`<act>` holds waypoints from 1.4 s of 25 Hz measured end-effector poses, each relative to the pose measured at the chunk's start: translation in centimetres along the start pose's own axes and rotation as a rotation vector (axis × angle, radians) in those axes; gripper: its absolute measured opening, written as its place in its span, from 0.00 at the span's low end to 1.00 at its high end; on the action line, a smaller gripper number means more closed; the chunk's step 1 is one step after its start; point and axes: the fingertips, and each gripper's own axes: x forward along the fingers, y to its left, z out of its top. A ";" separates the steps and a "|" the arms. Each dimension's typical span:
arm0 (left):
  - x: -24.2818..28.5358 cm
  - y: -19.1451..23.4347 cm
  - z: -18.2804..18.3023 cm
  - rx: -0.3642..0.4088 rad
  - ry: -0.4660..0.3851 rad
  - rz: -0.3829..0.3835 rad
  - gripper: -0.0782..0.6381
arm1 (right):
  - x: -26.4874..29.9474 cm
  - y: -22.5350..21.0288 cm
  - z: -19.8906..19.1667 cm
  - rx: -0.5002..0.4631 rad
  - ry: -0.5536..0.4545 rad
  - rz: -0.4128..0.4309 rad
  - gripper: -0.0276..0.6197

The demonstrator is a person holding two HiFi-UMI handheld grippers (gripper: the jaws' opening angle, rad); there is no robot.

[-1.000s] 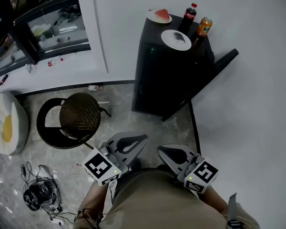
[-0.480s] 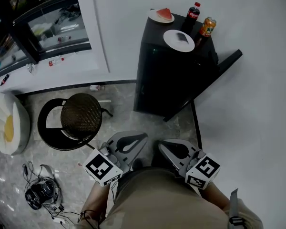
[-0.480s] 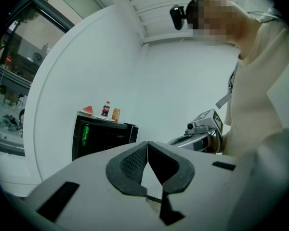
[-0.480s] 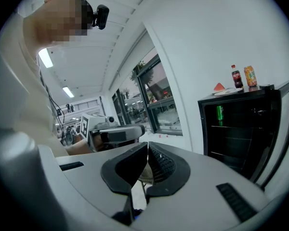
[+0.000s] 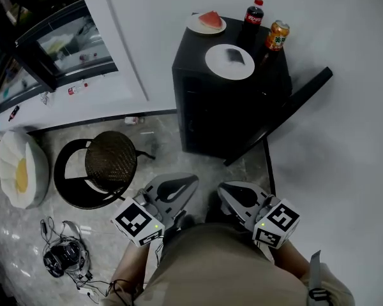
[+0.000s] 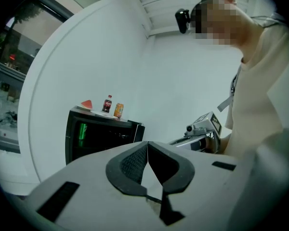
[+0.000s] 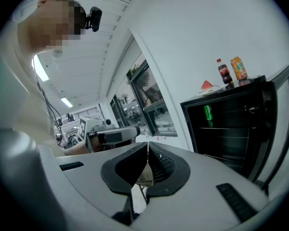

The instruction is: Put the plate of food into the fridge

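The round white plate of dark food sits atop the black mini fridge, well ahead of the left gripper and right gripper, more in line with the right; both jaws are together, empty.

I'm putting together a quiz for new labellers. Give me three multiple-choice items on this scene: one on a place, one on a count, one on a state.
1. Where does the watermelon plate stand?
A) on the stool
B) on the floor
C) on top of the fridge

2. How many plates are on the fridge top?
A) one
B) two
C) four

3. How is the fridge door?
A) swung open
B) shut
C) lying flat on the floor

Answers:
1 C: the head view shows it on the black top, beside the cola bottle.
2 B: the watermelon plate and a white plate nearer the front.
3 A: the door stands out to one side, and the right gripper view shows the shelves inside.
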 end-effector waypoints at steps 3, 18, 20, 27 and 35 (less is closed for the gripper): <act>2.4 0.4 0.4 0.017 0.018 0.009 0.12 | -0.6 -2.2 0.5 0.012 0.004 0.009 0.08; 12.1 5.4 3.7 0.194 0.129 0.208 0.12 | -2.5 -10.8 2.4 0.032 0.024 0.142 0.08; 12.9 6.2 4.4 0.240 0.134 0.239 0.12 | -2.8 -11.7 2.4 0.036 0.022 0.149 0.08; 15.1 9.0 6.2 0.473 0.224 0.299 0.37 | -3.0 -13.2 3.0 0.045 0.010 0.159 0.08; 18.4 13.4 5.3 0.902 0.490 0.309 0.42 | -2.0 -14.7 3.4 0.041 0.001 0.088 0.08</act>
